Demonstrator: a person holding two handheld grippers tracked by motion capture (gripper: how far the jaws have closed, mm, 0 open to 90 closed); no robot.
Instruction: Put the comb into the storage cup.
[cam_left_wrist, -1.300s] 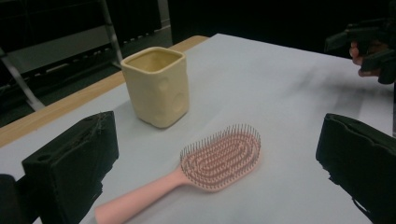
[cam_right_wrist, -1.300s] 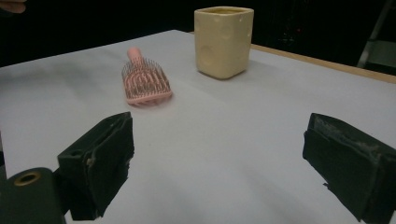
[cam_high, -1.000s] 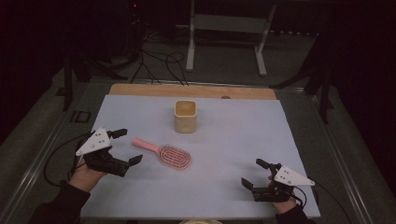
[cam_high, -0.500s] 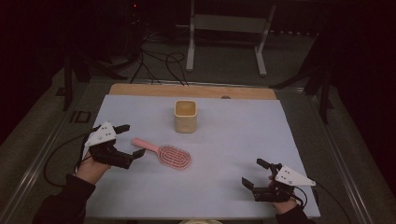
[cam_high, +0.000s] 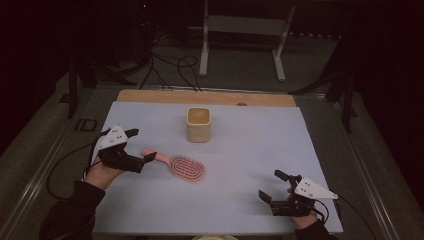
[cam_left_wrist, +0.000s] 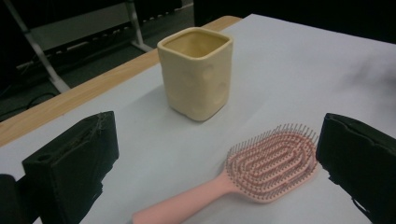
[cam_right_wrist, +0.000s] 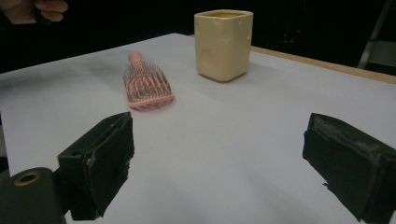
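So basically nothing's been grabbed yet, this looks like the very start of the job. The pink hairbrush (cam_high: 179, 165) is lying flat on the pale table cover (cam_high: 250, 150), bristles up, handle pointing toward about 10 o'clock and the oval head toward 4 o'clock. The left gripper (cam_high: 141, 145) sits right at the handle end with its jaws spread wide, one on each side of the handle tip, not pinching anything as far as I can tell. From the left gripper view you can see the hairbrush (cam_left_wrist: 252, 172) sitting between the two open jaws with clear gaps on both sides, so no contact yet.

The cream square cup (cam_high: 198, 124) stands upright at roughly 12 o'clock from the brush head, near it but not touching. It looks empty from above.

The right gripper (cam_high: 274, 186) is parked well apart at around 4 o'clock from the brush, near the front edge of the cover, jaws also spread and holding nothing. Its own view just looks across the cover at the brush (cam_right_wrist: 145, 86) and the cup (cam_right_wrist: 223, 42).

My guess: the brush is headed for the cup. Closing on the handle, lifting and dropping it in are all still to do.
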